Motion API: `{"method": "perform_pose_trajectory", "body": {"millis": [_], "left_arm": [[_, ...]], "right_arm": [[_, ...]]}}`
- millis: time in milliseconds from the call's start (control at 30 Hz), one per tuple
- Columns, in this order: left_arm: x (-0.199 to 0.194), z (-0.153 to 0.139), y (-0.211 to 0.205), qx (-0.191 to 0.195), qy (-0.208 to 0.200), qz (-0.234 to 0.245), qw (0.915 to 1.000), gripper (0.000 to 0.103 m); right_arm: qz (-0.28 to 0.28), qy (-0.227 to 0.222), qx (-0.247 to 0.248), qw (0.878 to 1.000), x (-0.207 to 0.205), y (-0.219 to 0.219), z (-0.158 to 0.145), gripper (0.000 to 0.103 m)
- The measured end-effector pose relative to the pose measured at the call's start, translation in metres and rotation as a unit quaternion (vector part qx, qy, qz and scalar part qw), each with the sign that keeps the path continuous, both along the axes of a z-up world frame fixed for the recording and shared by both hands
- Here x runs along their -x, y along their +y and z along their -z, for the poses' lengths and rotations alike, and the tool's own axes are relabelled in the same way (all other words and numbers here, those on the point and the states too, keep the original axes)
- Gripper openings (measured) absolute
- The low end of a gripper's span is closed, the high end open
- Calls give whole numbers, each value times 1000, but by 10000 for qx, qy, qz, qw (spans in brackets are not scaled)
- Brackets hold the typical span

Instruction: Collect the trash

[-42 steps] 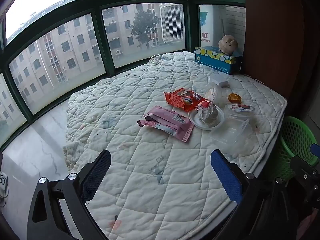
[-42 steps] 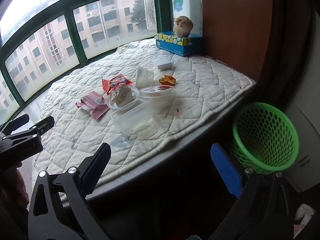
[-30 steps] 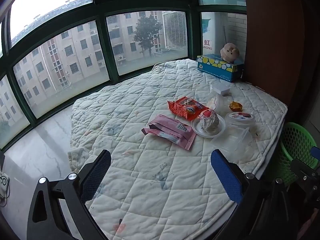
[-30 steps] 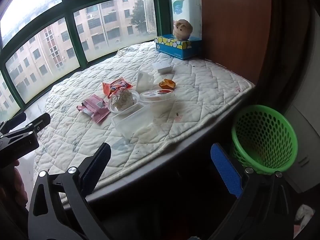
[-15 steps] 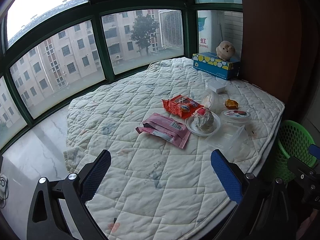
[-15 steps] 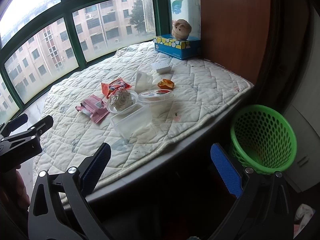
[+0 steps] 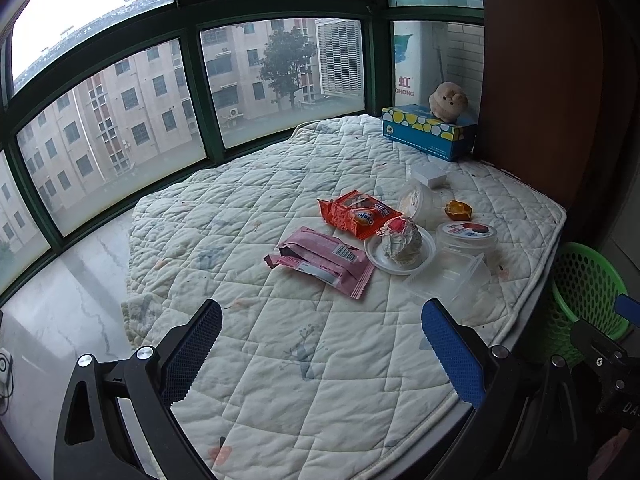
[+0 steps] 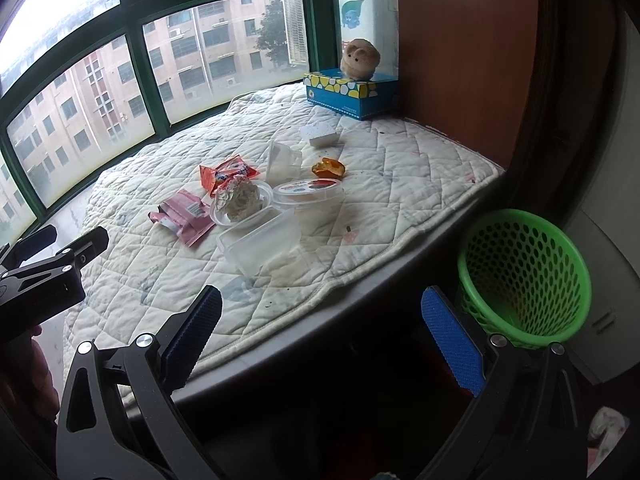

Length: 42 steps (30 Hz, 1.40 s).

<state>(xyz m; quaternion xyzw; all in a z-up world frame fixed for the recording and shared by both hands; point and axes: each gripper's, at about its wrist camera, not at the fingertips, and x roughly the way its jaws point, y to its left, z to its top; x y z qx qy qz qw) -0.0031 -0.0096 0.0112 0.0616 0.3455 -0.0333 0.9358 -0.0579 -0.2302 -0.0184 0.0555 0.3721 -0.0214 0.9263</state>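
Trash lies on a white quilted pad: a pink wrapper, an orange snack bag, a crumpled paper ball on a white plate, a lidded tub, clear plastic containers and an orange peel. A green mesh basket stands beside the ledge. My left gripper is open and empty, short of the trash. My right gripper is open and empty, over the ledge's front edge.
A blue tissue box with a plush toy sits at the far corner by a brown wall panel. A small white box lies near it. Green-framed windows ring the ledge.
Both views have shifted only slightly. The trash has not moved and both grippers stay open.
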Motion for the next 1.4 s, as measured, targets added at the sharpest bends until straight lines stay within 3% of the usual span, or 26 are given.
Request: {"method": "perform_pose_trajectory", "body": {"millis": [1400], "left_arm": [[-26,-6,-24,92,143,222,9996,97]], "right_arm": [[216,108,-33,9997,-11,-18,-2,98]]}}
